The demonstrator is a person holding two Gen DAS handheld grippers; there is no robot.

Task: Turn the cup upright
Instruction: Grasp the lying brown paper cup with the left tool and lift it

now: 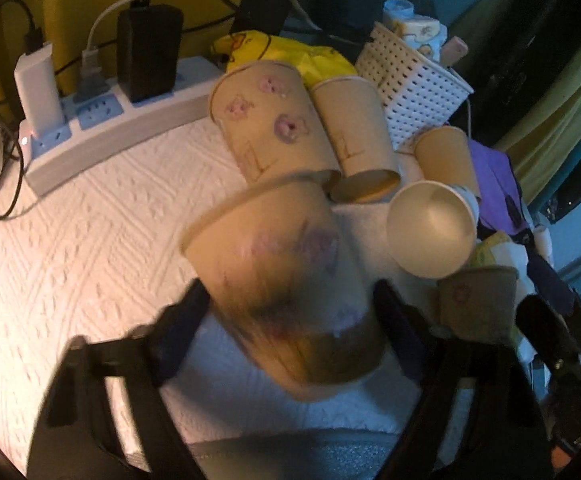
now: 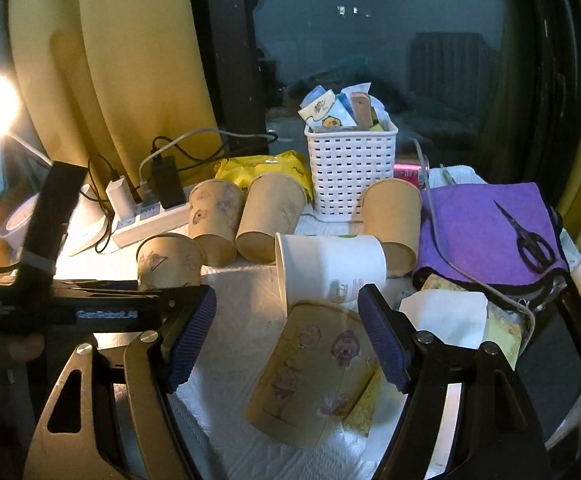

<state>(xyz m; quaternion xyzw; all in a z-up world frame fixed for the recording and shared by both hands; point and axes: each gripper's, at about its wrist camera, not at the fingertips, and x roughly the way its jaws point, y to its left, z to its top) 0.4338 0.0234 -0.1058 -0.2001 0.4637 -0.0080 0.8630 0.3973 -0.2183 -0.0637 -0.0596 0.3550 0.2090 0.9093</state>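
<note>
In the left wrist view a blurred brown paper cup (image 1: pixel 286 284) with pink pig prints sits between my left gripper's (image 1: pixel 290 316) fingers, mouth to the upper left; the jaws stand wide and whether the pads touch it is unclear. The same cup (image 2: pixel 169 262) shows beside the left gripper in the right wrist view. My right gripper (image 2: pixel 286 340) is open around another printed brown cup (image 2: pixel 310 376) lying on the white paper towel (image 2: pixel 242 320). A white cup (image 2: pixel 330 270) lies on its side behind it.
Three brown cups (image 2: pixel 214 220) (image 2: pixel 270 216) (image 2: pixel 392 220) lie along the back. Behind them stand a white lattice basket (image 2: pixel 350 172), a yellow packet (image 2: pixel 262 168) and a power strip with chargers (image 2: pixel 146 220). A purple cloth with scissors (image 2: pixel 530 236) lies right.
</note>
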